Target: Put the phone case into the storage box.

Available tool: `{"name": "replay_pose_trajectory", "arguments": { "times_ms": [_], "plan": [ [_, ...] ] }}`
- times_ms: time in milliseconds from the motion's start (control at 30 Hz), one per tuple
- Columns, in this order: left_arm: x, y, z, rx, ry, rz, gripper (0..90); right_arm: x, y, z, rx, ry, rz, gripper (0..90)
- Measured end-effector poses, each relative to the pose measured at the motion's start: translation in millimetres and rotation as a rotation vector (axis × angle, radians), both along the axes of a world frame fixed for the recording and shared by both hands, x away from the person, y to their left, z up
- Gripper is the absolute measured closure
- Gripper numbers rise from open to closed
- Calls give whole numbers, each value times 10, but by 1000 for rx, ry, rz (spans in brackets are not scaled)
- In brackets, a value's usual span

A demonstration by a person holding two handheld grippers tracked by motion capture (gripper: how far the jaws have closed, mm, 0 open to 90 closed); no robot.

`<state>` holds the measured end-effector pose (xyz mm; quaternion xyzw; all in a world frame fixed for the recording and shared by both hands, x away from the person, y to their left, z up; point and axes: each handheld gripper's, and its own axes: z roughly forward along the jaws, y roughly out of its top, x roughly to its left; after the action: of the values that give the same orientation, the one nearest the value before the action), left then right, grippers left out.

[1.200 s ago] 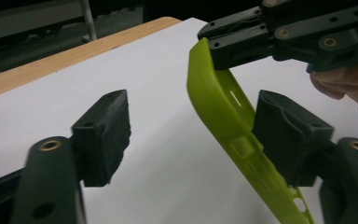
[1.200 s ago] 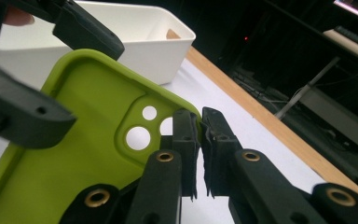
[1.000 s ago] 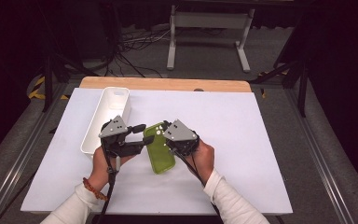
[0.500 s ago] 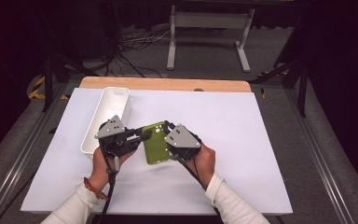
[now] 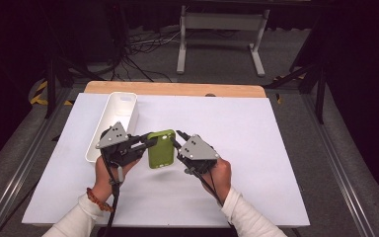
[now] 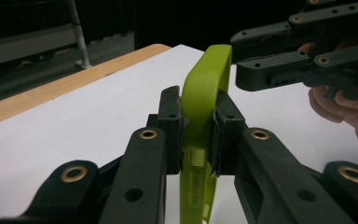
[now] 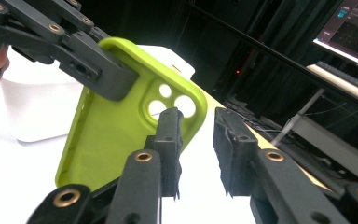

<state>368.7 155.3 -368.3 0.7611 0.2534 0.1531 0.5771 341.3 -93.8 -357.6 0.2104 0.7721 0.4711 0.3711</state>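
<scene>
1. Right, high view: I've got the green phone case (image 5: 161,148) held up off the white table (image 5: 256,148) between both tools, roughly mid-table, just right of the white tray (image 5: 120,116). Left gripper (image 5: 145,143) comes at its left edge, right gripper (image 5: 179,139) sits at its right edge. Holding it off the surface looks like a hand-over from one tool to the other, imo.
2. Left gripper view: my jaws are clamped on the case's long edge, pads (image 6: 172,126) pressing both faces. The case (image 6: 204,93) stands edge-on, so the grip is on thin wall, firm enough to carry it alone.
3. Right gripper view: jaws have just been opening; there's a clear gap and nothing between them. The case (image 7: 116,140) hangs left of my left jaw, camera holes (image 7: 175,103) facing me. So the right side has let go, prob to regrip elsewhere.
</scene>
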Motion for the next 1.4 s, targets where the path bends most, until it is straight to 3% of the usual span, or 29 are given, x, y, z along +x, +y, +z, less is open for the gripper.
{"name": "replay_pose_trajectory", "arguments": {
  "times_ms": [33,367,467,600,700,833,933,1100,1400],
  "plan": [
    [0,25,13,-2,-3,-4,777,2,-58,5,21,30,30,733],
    [-25,111,47,-18,-23,3,777,-31,-321,-160,50,99,116,384],
    [-29,161,56,-31,-20,4,777,-79,-400,-230,73,121,140,383],
    [-39,195,66,-33,-17,6,777,-147,-456,-297,88,129,141,320],
    [-50,236,99,-34,-45,16,776,-231,-519,-361,84,109,125,214],
    [-72,321,161,-47,-59,24,776,-268,-647,-457,115,152,116,97],
    [-78,351,182,-51,-70,25,776,-281,-713,-486,116,170,88,64],
    [-81,424,219,-51,-82,29,776,-338,-869,-486,139,148,60,52],
    [-118,641,325,-60,-108,60,776,-400,-1042,-560,93,157,23,54]
  ]
}}
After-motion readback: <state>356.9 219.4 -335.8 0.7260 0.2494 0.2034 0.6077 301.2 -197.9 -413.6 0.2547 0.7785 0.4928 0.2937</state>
